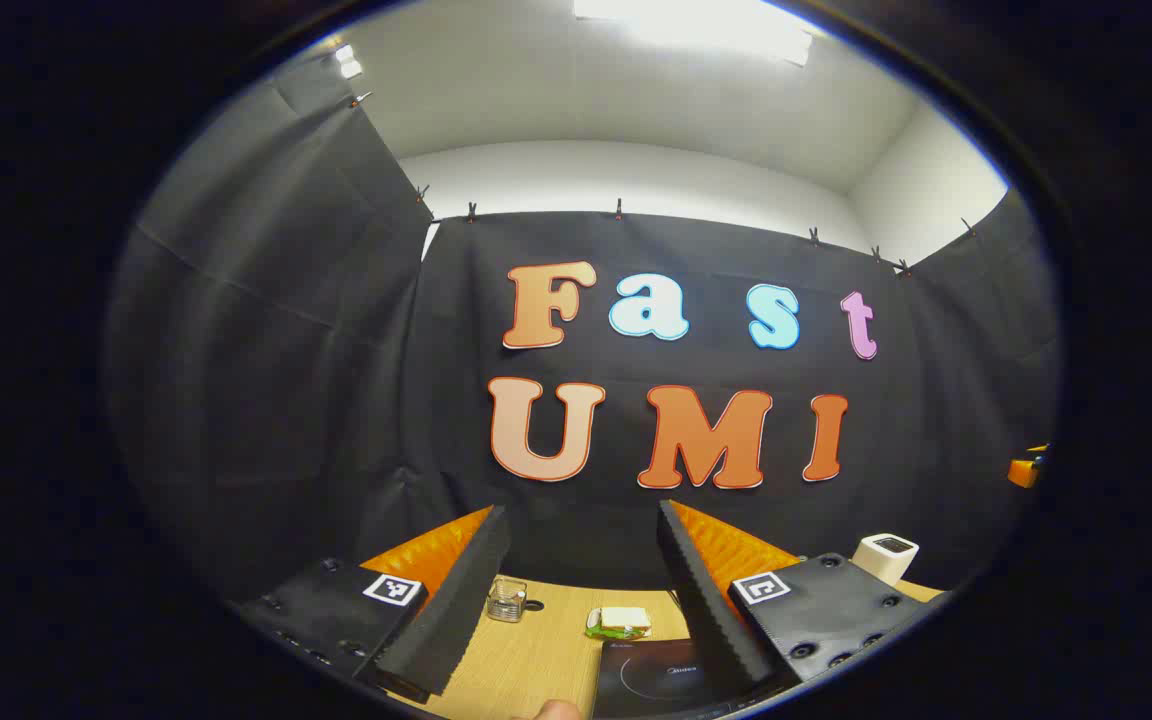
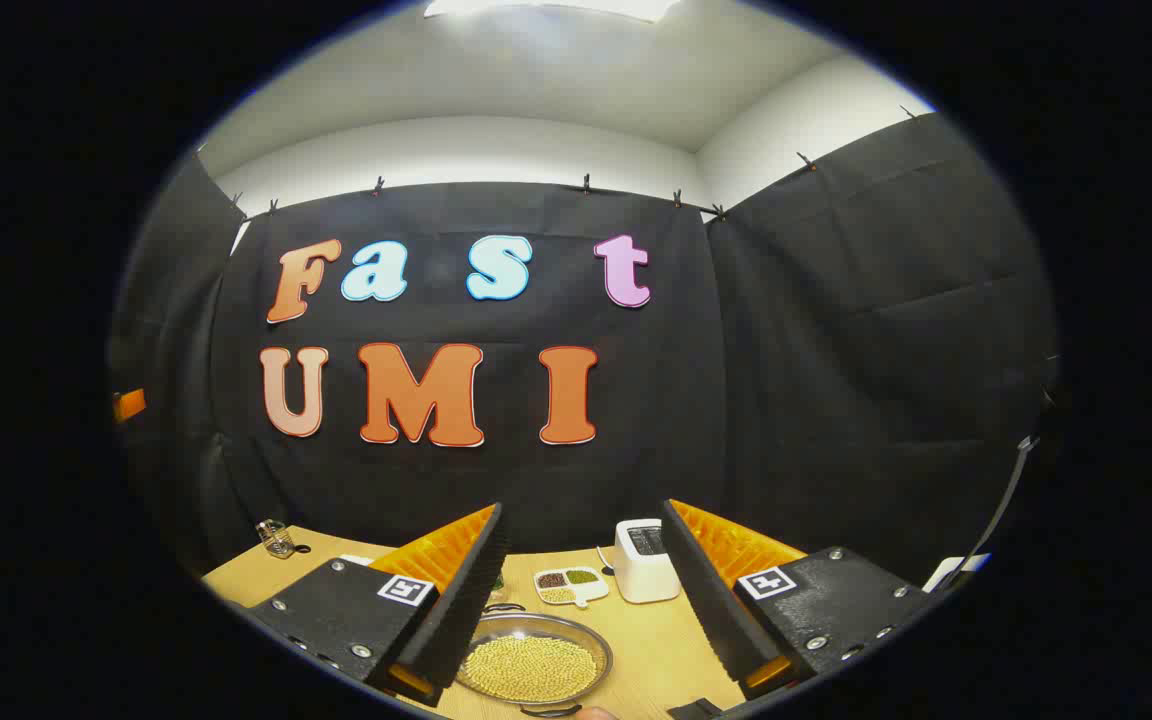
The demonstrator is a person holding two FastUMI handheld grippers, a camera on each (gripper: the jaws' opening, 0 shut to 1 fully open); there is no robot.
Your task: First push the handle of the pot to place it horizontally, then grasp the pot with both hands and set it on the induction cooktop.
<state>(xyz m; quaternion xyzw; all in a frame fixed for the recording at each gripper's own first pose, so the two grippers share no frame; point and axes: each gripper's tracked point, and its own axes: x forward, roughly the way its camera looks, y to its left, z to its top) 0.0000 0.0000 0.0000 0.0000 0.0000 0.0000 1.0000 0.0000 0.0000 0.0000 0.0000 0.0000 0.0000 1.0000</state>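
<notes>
Your left gripper (image 1: 584, 590) jaws spread, gripping nothing, induction cooktop (image 1: 648, 675) below, your right gripper (image 2: 584, 590) jaws spread over a metal pan (image 2: 534, 665) of yellow beans, a divided dish (image 2: 570, 585) of beans beside the toaster (image 2: 644, 560).

I'm working in a staged recording booth, not a real kitchen: black cloth walls (image 2: 836, 330) clipped up beneath plain white room walls. A light wooden table (image 2: 656, 650) carries kitchen props: a black induction cooktop (image 1: 651, 675), a white toaster (image 2: 644, 560), a round metal pan of yellow grains (image 2: 534, 665).
</notes>
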